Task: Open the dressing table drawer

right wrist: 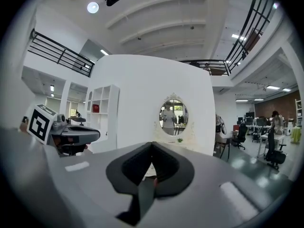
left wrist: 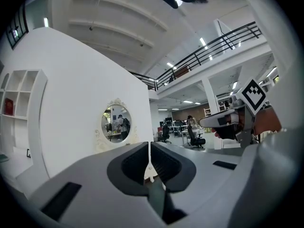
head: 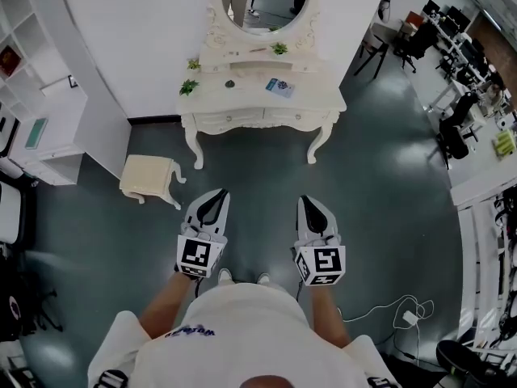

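Note:
A cream dressing table [head: 260, 107] with an oval mirror [head: 264, 2] stands against the white wall ahead; its drawer fronts [head: 262, 120] look closed. My left gripper [head: 212, 207] and right gripper [head: 314, 214] are held level over the grey floor, well short of the table, both shut and empty. The oval mirror [left wrist: 115, 124] shows far off in the left gripper view, above that gripper [left wrist: 150, 144] and its closed jaws. The right gripper view also has the mirror [right wrist: 173, 117] beyond its own closed gripper [right wrist: 152, 146]. The drawers are hidden behind the jaws in both gripper views.
A cream stool [head: 150, 179] stands left of the table. White shelving [head: 36, 95] lines the left wall. Small plants [head: 188, 86] and a blue booklet [head: 279, 87] lie on the tabletop. Desks and office chairs [head: 452, 95] fill the right side; a cable [head: 388, 309] lies on the floor.

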### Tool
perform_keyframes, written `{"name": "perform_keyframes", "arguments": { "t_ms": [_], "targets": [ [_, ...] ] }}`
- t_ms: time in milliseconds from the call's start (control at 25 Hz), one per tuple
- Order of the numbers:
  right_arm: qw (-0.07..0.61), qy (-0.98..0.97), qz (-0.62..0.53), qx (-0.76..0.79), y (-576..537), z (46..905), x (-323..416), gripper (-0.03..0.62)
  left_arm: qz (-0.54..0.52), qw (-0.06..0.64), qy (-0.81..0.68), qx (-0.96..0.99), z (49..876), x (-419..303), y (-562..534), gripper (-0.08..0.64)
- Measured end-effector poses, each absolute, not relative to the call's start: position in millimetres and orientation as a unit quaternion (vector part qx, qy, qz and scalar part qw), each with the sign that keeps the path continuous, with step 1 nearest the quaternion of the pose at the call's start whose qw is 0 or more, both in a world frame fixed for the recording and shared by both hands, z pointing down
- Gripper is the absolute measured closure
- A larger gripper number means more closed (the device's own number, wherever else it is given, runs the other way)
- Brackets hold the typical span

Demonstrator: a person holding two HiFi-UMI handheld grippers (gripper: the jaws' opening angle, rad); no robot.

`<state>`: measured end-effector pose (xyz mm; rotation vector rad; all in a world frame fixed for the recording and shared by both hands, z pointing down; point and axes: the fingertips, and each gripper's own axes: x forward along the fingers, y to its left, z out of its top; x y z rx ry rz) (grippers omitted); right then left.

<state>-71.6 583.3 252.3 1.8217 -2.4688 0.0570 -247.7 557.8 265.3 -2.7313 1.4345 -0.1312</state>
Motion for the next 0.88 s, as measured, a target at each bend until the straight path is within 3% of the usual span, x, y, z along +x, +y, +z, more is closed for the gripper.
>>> {"name": "perform_keyframes", "arguments": {
  "t_ms": [880],
  "targets": [
    [0.023,-0.804,0.005,0.594,575,248,-54,0.575,-0.018,0.033,0.480,-0.876,251,-256,548,0.537]
  ]
}}
